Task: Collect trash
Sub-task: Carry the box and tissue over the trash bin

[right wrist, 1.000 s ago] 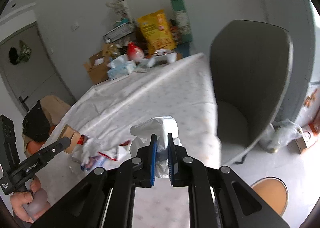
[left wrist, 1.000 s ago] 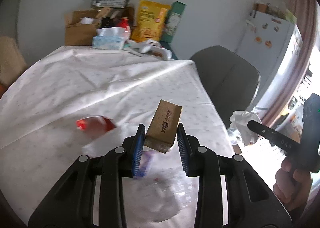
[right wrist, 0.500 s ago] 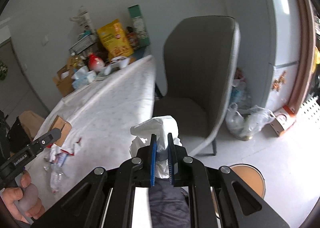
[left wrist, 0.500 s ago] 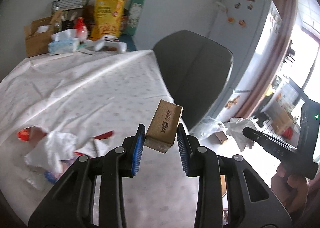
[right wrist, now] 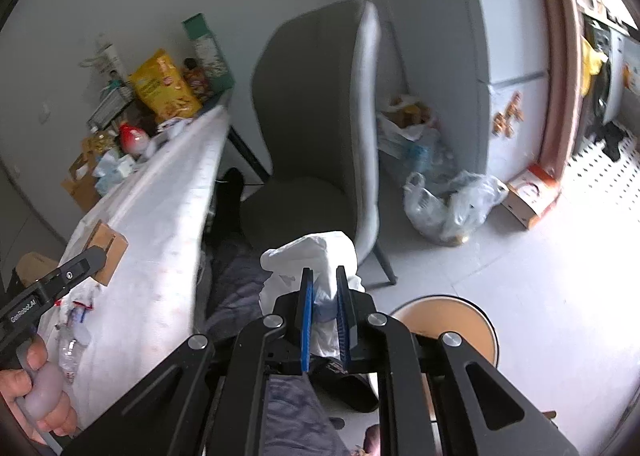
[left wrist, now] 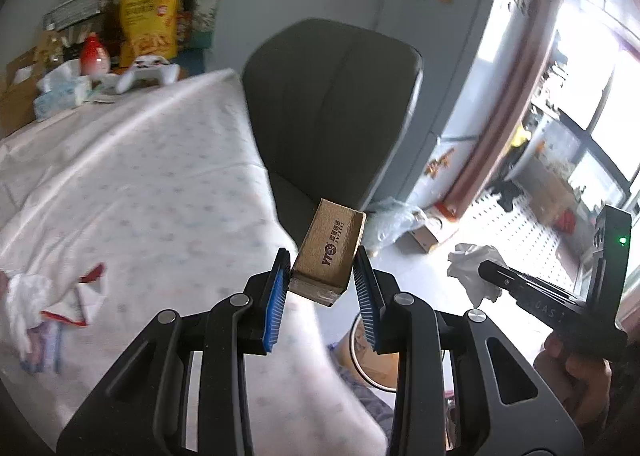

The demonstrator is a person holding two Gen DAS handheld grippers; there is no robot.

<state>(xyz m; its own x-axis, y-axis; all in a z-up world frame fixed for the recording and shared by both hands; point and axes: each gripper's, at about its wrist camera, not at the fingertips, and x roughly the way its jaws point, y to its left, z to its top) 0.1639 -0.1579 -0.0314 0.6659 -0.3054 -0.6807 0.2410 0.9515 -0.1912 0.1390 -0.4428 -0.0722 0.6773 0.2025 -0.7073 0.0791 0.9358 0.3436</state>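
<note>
The left gripper (left wrist: 322, 290) is pinching a box (left wrist: 329, 252); the right gripper (right wrist: 323, 320) is clamping a tissue (right wrist: 316, 256) over the bin (right wrist: 448, 322). Neither is dropped; wrappers (left wrist: 52, 304) are waiting on the counter (left wrist: 140, 176).

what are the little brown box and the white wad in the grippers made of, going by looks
Small box in the left gripper: looks like plain brown corrugated cardboard, matte, with a printed dark logo and a raw cut edge at its open end. White wad in the right gripper: probably tissue or thin paper, soft and matte, crumpled into irregular folds; thin plastic cannot be ruled out.
</note>
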